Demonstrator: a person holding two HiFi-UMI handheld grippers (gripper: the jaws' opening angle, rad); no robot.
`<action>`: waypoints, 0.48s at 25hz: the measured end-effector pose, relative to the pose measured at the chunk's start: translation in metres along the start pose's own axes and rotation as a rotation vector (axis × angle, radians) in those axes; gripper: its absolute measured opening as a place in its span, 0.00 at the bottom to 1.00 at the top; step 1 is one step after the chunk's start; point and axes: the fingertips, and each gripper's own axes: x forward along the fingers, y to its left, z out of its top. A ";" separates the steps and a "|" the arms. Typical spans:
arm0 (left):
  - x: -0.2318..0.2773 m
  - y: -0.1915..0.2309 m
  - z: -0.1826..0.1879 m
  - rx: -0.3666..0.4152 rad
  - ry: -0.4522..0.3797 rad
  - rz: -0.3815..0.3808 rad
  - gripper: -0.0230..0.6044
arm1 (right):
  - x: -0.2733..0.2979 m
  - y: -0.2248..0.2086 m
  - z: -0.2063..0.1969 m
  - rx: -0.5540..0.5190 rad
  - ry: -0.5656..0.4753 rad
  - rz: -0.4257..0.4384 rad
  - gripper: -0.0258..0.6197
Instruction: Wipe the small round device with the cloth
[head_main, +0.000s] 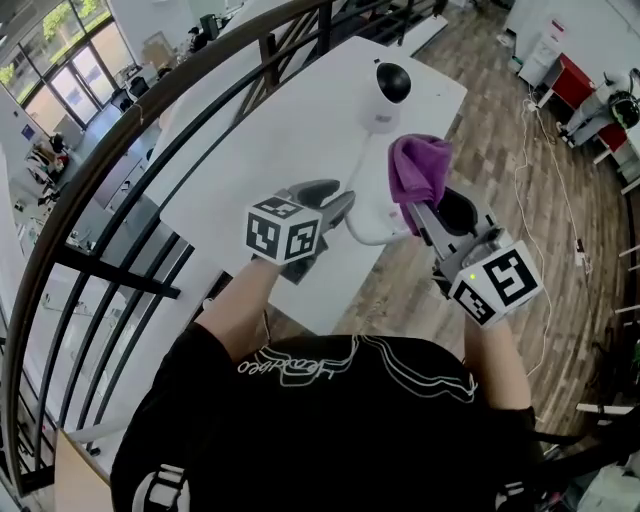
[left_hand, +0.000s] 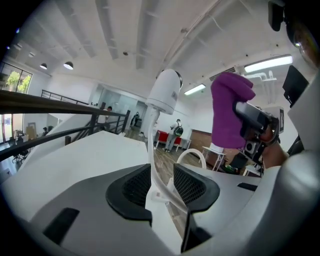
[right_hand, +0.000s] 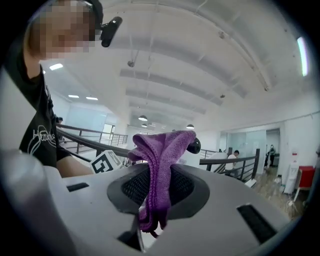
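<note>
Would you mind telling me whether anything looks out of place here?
Only the white cable: it loops past the edge of the table and runs between the open jaws of the left claw. Nothing looks spilled or damaged.

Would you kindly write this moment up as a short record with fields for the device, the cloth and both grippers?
device: small round device, white with a dark dome, standing on the white table
cloth: purple cloth, raised beside the device, not touching it
right gripper: shut on the purple cloth
left gripper: jaws apart, with the white cable running between them unpinched
wiping: cloth not yet on the device
</note>
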 end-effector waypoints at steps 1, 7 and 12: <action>0.003 0.000 -0.002 -0.001 0.005 -0.006 0.25 | 0.004 -0.002 0.005 -0.046 0.000 -0.011 0.14; 0.009 -0.003 -0.012 0.002 0.017 -0.017 0.24 | 0.028 -0.005 0.031 -0.328 0.003 -0.054 0.14; 0.010 -0.004 -0.015 0.038 0.015 -0.003 0.24 | 0.043 -0.013 0.049 -0.385 -0.022 -0.075 0.14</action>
